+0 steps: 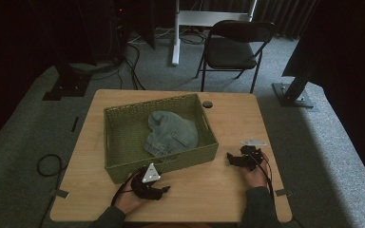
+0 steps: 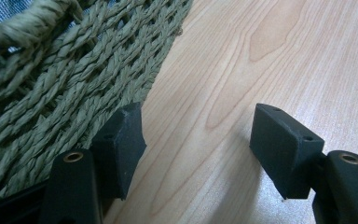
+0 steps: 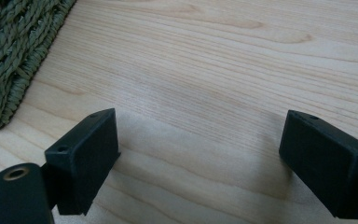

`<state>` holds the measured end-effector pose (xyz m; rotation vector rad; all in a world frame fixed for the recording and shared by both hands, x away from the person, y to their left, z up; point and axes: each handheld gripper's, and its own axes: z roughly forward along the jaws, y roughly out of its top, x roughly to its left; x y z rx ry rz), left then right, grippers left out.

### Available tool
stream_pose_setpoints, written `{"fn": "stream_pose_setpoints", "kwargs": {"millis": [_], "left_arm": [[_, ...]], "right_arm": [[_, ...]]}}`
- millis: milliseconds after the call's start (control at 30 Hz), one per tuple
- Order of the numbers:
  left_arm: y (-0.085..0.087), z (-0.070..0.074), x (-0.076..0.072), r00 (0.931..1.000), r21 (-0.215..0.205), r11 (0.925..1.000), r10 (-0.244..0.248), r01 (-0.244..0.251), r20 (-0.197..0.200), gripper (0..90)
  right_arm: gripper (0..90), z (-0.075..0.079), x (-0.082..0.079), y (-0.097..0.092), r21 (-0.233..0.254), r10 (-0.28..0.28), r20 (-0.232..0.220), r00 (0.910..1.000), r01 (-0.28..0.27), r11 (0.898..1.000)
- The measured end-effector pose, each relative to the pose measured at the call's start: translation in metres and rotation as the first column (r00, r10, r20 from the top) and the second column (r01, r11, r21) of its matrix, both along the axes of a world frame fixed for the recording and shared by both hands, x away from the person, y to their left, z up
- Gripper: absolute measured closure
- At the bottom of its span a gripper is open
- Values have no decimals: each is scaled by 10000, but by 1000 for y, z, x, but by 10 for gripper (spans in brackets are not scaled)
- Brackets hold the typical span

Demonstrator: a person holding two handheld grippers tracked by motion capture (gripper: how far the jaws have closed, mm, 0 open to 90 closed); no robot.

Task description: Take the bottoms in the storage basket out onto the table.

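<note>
A green woven basket (image 1: 123, 164) stands on the wooden table (image 1: 237, 118), and a folded piece of blue denim (image 1: 171, 133) lies inside it. My left gripper (image 1: 164, 190) rests on the table just in front of the basket's near wall, open and empty; in the left gripper view its left finger (image 2: 121, 144) sits right beside the weave (image 2: 65, 98). My right gripper (image 1: 230, 159) lies open on the table to the right of the basket's near right corner (image 3: 4, 56), nothing between its jaws.
A small dark round object (image 1: 207, 104) lies on the table behind the basket. A folding chair (image 1: 233, 47) and a white stand (image 1: 176, 33) are on the carpet beyond the table. Bare wood stretches along the front and right edges.
</note>
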<state>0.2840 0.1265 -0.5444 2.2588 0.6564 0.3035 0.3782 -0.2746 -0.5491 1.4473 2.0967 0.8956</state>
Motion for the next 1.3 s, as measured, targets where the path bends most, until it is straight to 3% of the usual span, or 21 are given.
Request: {"fn": "stream_pose_setpoints", "kwargs": {"millis": [367,600,733,1000,1133,1300], "left_arm": [[-1,0,0,10000,-29,10000,84,-84,-7,356],[1,5,1,9998,177,9998,55,-52,-201,465],[1,8,1,9995,-26,10000,9,-9,-304,458],[0,29,-6,9997,-22,9997,-248,248,66,455],[0,41,-9,9992,-328,9987,-379,382,122,453],[-2,58,-11,9976,-236,9981,-565,575,397,451]], "right_arm": [[133,0,-2,0,17,58,35,10000,-58,10000],[138,0,-2,-1,16,113,41,9999,-114,9999],[142,0,-3,-1,14,104,46,9999,-104,9999],[147,0,-3,0,16,59,65,10000,-59,10000],[147,0,-3,0,16,55,68,10000,-55,10000],[147,0,-3,0,14,51,69,10000,-51,10000]]}}
